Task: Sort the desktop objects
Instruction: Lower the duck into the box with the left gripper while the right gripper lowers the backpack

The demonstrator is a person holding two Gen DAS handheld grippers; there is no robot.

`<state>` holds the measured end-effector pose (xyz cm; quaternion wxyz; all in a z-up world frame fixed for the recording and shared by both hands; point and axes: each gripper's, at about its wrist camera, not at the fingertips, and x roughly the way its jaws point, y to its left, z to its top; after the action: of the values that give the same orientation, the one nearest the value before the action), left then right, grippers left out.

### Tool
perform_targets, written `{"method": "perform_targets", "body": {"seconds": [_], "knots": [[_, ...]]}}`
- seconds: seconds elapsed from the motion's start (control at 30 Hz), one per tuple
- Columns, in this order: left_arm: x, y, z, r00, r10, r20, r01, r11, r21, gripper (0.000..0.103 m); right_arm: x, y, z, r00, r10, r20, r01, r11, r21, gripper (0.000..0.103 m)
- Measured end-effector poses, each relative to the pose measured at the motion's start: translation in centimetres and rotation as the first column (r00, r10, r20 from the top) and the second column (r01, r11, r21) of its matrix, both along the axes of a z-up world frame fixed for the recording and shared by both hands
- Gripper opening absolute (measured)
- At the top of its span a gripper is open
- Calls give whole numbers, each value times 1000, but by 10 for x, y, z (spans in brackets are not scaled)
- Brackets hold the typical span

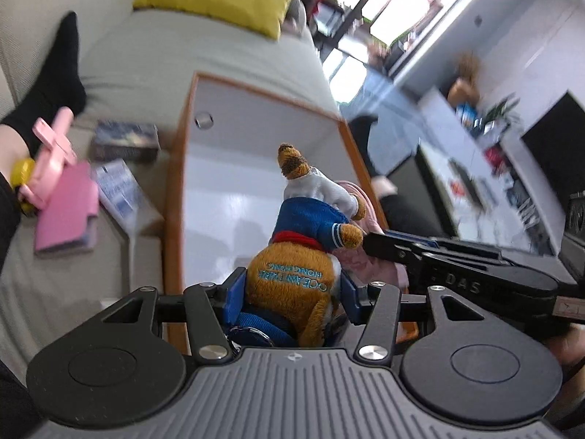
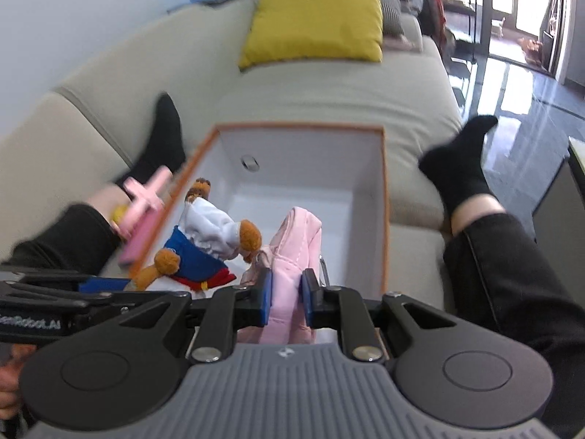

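Plush bear (image 1: pixel 303 256): a brown stuffed toy in a blue and white outfit with red trim, turquoise lettering stitched across its back; it is clamped between the blue pads of the left gripper (image 1: pixel 292 292) and hangs over the box.
Pink pouch (image 2: pixel 292 256): a soft pink fabric item with a metal ring at its side, pinched between the blue pads of the right gripper (image 2: pixel 287 300), also over the box, just right of the bear.
Box (image 2: pixel 384 201): a white tray with an orange rim and a round hole in its far wall, resting on a pale grey sofa (image 2: pixel 329 91).
Left wrist view only: a pink notebook (image 1: pixel 65 212), a dark book (image 1: pixel 124 139) and a pale blue-printed booklet (image 1: pixel 120 190) lie on the sofa left of the box; the right gripper's black body enters from the right, touching the bear's paw; a blurred room with a dark screen lies beyond.
Right wrist view only: the bear's front and both paws; the person's two legs in black trousers and black socks, one on each side of the box; a shiny floor and bright windows at right.
Both views: a yellow cushion (image 2: pixel 314 14) against the sofa back, and a pink cross-shaped toy (image 2: pixel 146 190) with a yellow part near the person's left leg.
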<state>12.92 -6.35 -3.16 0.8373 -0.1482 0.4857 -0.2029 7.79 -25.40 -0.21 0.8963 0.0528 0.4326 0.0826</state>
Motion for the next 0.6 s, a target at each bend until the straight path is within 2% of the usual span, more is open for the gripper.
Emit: {"method": "perform_targets", "body": {"seconds": [0.1,0.27,0.43,0.6], "knots": [[-2,-6,-8,999,16,-33,-15,1000,12,61,-2,-3,-12,999,-4,-36,3,999,-33,18],[2,-1,-17,990,120,-72,-119,993,17,61,-14,-3,-21,999,1,-54,-4,998,-58,18],[5,-11,-18,991,98,-93,-90,993,81,65,-14,7,-23,996,51,-70,-52,999,-17,18],[10,-11,-18,989,102,-109,-91,991,103,66,-10,19,-33,990,80,-117,-83,996,-17,18]]}}
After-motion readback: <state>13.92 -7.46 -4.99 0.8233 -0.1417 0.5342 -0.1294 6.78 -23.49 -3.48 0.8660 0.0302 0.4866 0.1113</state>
